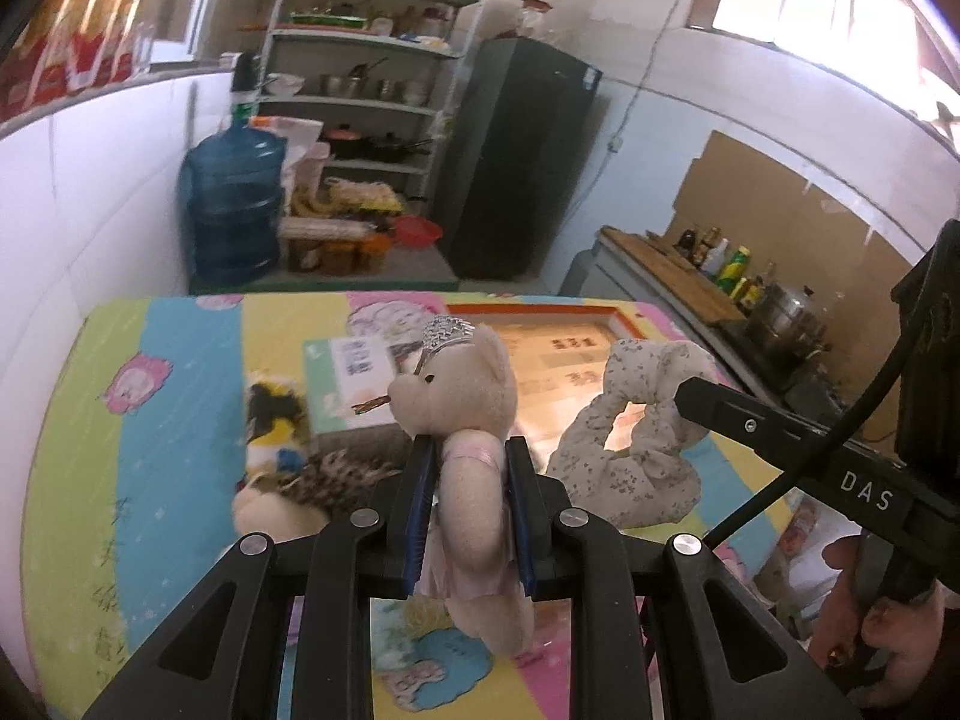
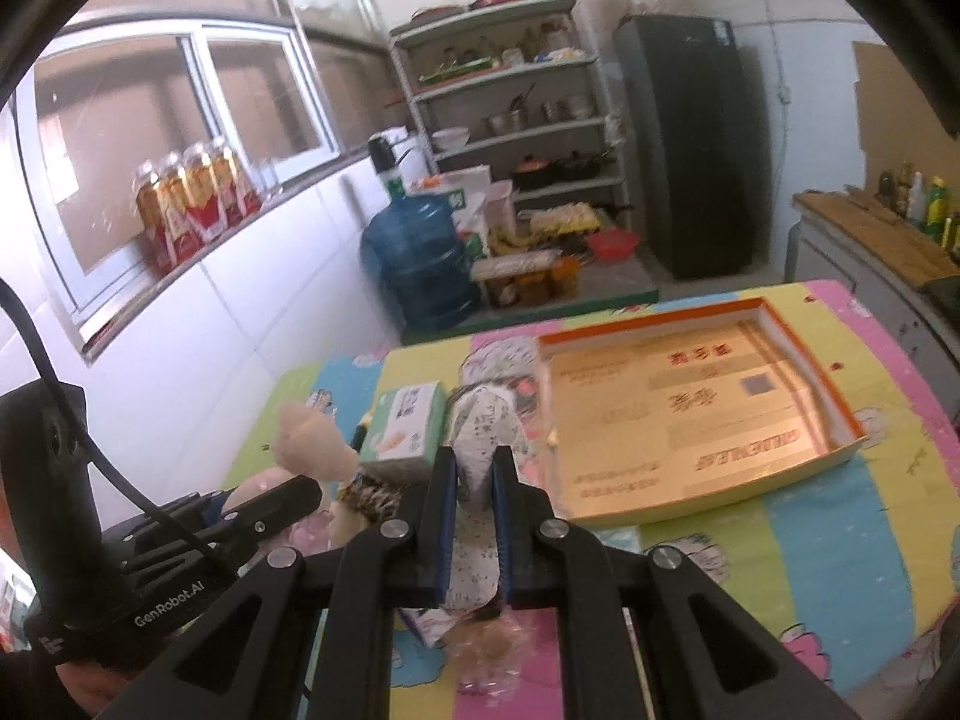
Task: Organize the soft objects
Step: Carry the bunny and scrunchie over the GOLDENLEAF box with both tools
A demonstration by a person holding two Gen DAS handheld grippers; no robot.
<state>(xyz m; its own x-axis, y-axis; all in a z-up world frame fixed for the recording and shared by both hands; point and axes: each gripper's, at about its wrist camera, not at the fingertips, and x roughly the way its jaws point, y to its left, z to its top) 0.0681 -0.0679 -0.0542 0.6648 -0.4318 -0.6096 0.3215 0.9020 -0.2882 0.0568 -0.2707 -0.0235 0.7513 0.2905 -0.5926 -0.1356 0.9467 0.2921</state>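
My left gripper (image 1: 469, 447) is shut on a beige teddy bear (image 1: 462, 384) with a silver tiara and pink dress, held above the table. My right gripper (image 2: 474, 456) is shut on a grey floral fabric toy (image 2: 483, 420), which also hangs clear of the table. In the left wrist view the floral toy (image 1: 624, 456) hangs just right of the bear, from the right gripper (image 1: 690, 399). In the right wrist view the left gripper (image 2: 300, 489) and the bear's head (image 2: 309, 441) are at lower left. A shallow gold box with an orange rim (image 2: 834, 396) lies empty on the table.
A hedgehog plush (image 1: 342, 474), a black-and-yellow toy (image 1: 273, 414) and a small green-white carton (image 2: 408, 426) lie on the colourful tablecloth (image 1: 180, 420). Beyond the table stand a blue water jug (image 1: 234, 210), shelves (image 1: 372, 90), a dark fridge (image 1: 516, 162) and a counter with bottles (image 1: 720, 264).
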